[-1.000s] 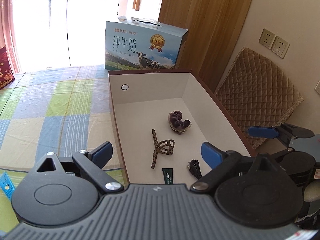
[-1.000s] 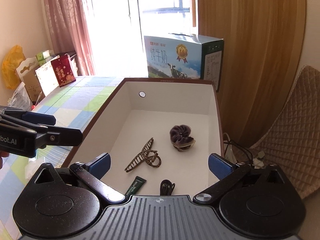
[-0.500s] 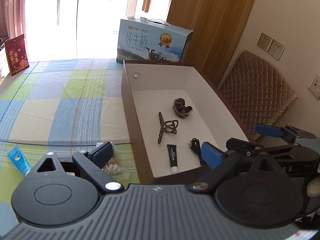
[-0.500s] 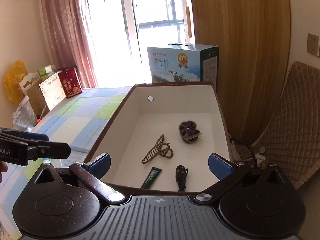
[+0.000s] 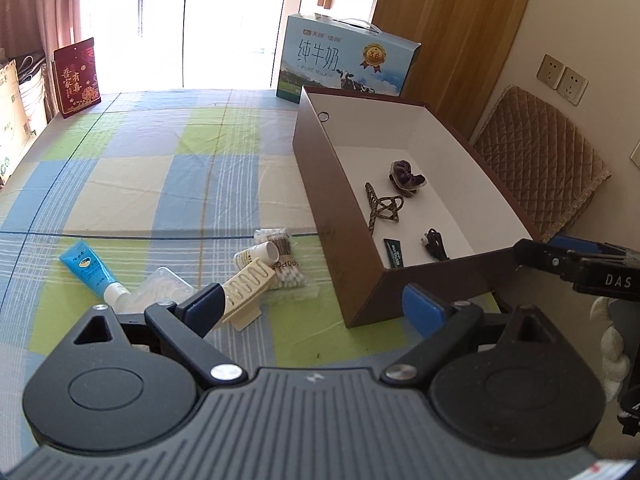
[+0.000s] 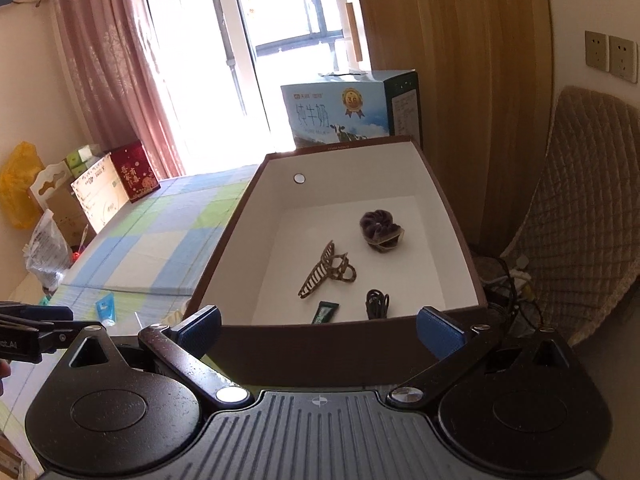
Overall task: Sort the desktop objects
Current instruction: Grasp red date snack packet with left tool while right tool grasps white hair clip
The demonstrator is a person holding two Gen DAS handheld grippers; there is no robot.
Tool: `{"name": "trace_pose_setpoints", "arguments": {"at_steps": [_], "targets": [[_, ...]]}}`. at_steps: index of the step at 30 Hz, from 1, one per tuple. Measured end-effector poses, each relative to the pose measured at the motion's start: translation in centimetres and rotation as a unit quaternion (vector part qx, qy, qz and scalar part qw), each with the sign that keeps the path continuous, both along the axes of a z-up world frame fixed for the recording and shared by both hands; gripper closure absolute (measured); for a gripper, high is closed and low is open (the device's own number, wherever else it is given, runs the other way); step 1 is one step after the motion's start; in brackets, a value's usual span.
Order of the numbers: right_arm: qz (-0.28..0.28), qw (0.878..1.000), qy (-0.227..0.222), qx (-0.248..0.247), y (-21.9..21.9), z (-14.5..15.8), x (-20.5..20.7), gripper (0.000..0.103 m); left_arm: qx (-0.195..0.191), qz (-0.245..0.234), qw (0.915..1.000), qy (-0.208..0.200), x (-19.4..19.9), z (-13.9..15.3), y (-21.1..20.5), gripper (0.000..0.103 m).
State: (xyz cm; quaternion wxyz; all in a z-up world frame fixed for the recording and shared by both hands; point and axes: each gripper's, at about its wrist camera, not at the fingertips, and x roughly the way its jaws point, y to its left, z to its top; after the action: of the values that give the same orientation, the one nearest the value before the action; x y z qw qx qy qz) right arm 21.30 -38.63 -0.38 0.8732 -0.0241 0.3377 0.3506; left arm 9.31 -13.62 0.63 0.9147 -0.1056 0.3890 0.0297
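left wrist view shows my left gripper (image 5: 318,306) with its jaws spread wide and nothing between them, hanging above the checked tablecloth (image 5: 160,168) by the near corner of the brown box (image 5: 344,216). beside that box lies the pile not yet sorted: a cream hair claw (image 5: 245,290) right by my left fingertip, a pack of cotton swabs (image 5: 282,256) with a small white bottle (image 5: 258,254) on it, a clear plastic packet (image 5: 162,286) and a blue tube (image 5: 88,266). inside the box sit a leopard hair claw (image 5: 382,206), a purple scrunchie (image 5: 406,176), a dark green tube (image 5: 394,252) and a coiled black cable (image 5: 436,242). my right gripper (image 6: 320,328) is also wide apart and empty, held over the near wall of the box. i judge the step in hand is the reach for the next loose item, most likely the cream claw. the next move calls for dropping my left jaws down and a little left so they straddle the claw across its narrow body, then closing without dragging the swab pack along.
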Motion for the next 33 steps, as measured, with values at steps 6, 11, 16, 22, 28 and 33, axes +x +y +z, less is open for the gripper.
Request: {"name": "trace_pose_setpoints", "arguments": {"at_steps": [6, 11, 16, 22, 28, 33], "targets": [[-0.024, 0.999, 0.02, -0.008, 0.8, -0.8, -1.5, 0.002, 0.001, -0.012, 0.9999, 0.012, -1.2, -0.7, 2.4, 0.01], [-0.025, 0.999, 0.035, -0.012, 2.4, -1.5, -3.1, 0.002, 0.004, -0.018, 0.9996, 0.019, -2.1, -1.0, 4.9, 0.01], [-0.016, 0.998, 0.055, -0.022, 4.6, -2.7, -4.4, 0.002, 0.01, -0.023, 0.9991, 0.034, -2.7, -2.0, 7.0, 0.01], [-0.015, 0.995, 0.084, -0.047, 7.0, -5.0, -5.8, 0.002, 0.019, -0.039, 0.9969, 0.065, -3.0, -4.5, 8.4, 0.016], [-0.023, 0.992, 0.105, -0.071, 7.8, -6.8, -6.7, 0.002, -0.023, -0.032, 0.9939, 0.103, -2.4, -7.1, 9.5, 0.023], [-0.035, 0.99, 0.111, -0.08, 7.6, -7.3, -6.8, 0.002, -0.037, -0.017, 0.9921, 0.119, -1.0, -8.4, 10.0, 0.028]]}}
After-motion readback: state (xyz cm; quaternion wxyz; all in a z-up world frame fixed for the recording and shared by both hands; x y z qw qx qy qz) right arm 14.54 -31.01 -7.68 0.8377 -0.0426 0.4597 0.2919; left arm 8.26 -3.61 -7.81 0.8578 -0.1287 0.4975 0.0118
